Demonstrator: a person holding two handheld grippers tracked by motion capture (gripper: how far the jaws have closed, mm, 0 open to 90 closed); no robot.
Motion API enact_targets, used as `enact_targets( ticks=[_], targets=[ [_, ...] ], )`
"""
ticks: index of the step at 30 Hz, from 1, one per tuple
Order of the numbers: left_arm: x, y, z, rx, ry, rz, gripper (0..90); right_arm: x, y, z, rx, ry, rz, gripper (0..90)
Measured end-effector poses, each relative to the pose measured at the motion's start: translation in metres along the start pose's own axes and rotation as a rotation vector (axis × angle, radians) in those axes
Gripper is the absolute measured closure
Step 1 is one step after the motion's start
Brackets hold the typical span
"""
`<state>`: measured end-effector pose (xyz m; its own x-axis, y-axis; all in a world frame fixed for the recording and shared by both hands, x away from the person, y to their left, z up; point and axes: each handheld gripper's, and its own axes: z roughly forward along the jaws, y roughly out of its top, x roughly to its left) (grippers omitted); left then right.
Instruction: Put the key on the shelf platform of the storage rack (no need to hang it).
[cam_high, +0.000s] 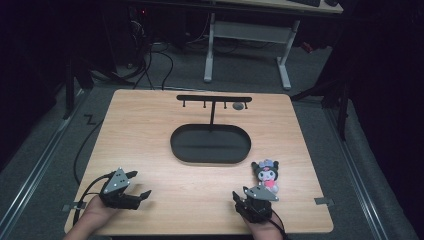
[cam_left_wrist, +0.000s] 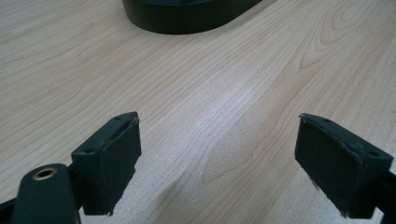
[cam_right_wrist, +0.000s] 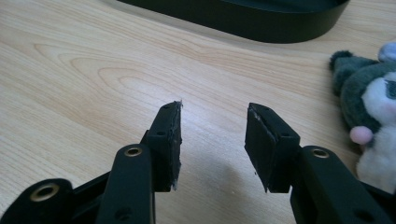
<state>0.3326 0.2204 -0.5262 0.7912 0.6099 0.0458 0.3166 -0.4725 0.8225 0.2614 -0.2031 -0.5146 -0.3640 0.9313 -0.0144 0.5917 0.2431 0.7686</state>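
One wooden table (cam_high: 150, 145) carries one black oval tray (cam_high: 210, 144) at its centre, with one T-shaped black stand (cam_high: 214, 100) rising from the tray's far side; one plush toy (cam_high: 266, 173) in dark grey, white and pink lies near the table's right front, just beyond the right gripper (cam_high: 239, 196); two grippers in all, one per hand, both close to the near edge. The left gripper (cam_high: 139, 184) has its jaws spread wide and grasps nothing; the right gripper's jaws stand parted with a narrower gap, also released. Bare wood lies between the two grippers and between them and the tray; the toy sits just right of the right jaws, not touching.
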Motion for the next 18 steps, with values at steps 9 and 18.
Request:
enact_targets(
  ticks=[9, 18],
  targets=[
    [0.0000, 0.0000, -0.0001, -0.001, 0.000, -0.001, 15.4, -0.0021, -0.0003, 0.0011, 0.003, -0.004, 0.011, 55.2],
    [0.0000, 0.0000, -0.0001, -0.001, 0.000, 0.000, 15.4, -0.0034, -0.0006, 0.0016, 0.010, -0.001, 0.010, 55.4]
  ],
)
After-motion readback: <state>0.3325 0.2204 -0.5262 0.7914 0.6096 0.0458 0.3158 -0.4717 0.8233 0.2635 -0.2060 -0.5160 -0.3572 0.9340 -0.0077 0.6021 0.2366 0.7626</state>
